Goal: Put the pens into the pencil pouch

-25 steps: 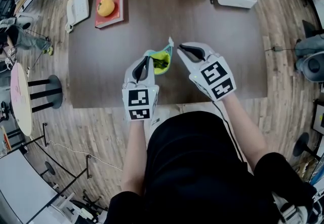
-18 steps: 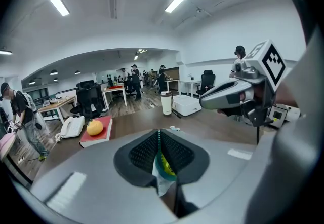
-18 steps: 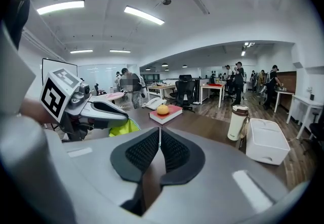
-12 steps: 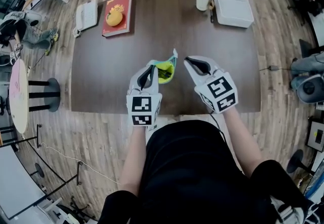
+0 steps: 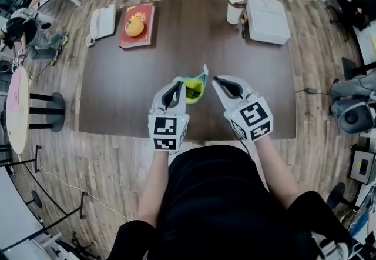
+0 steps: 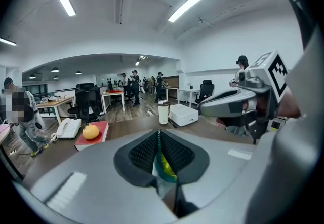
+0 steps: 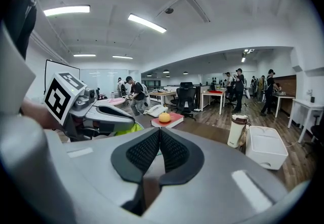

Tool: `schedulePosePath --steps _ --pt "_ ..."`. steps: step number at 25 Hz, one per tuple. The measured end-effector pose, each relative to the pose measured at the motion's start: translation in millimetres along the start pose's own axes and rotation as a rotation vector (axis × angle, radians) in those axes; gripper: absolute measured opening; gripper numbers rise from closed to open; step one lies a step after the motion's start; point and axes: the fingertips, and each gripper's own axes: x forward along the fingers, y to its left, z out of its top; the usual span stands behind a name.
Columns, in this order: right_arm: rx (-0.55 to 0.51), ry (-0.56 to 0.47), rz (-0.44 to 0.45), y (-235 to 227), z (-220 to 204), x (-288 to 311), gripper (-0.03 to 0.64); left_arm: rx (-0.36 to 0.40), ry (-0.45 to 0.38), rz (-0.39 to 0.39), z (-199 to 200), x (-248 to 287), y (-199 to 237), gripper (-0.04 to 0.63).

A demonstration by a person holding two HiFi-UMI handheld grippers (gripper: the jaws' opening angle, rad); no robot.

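L hand-held gripper (image 5: pixel 176 84) clamped the pencil pouch (image 5: pixel 192 89) rim, prob. to hold its mouth open above the desk (image 5: pixel 117 88); R hand-held gripper (image 5: pixel 216 79) just closed, empty, alongside.

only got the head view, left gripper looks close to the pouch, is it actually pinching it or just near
Observer: pinching. In the left gripper view the left gripper is shut on the pouch, with its teal edge between the pads.
Operator: and the right gripper, holding anything
Observer: no. In the right gripper view its jaws have just closed, the pads meet and nothing shows between them.
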Motion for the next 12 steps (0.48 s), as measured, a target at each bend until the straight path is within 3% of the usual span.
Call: schedulePosePath --steps 12 --pt "-0.011 0.016 -0.027 -10.9 4.2 -0.6 0.009 -0.023 -0.006 0.005 5.6 4.4 9.9 0.014"
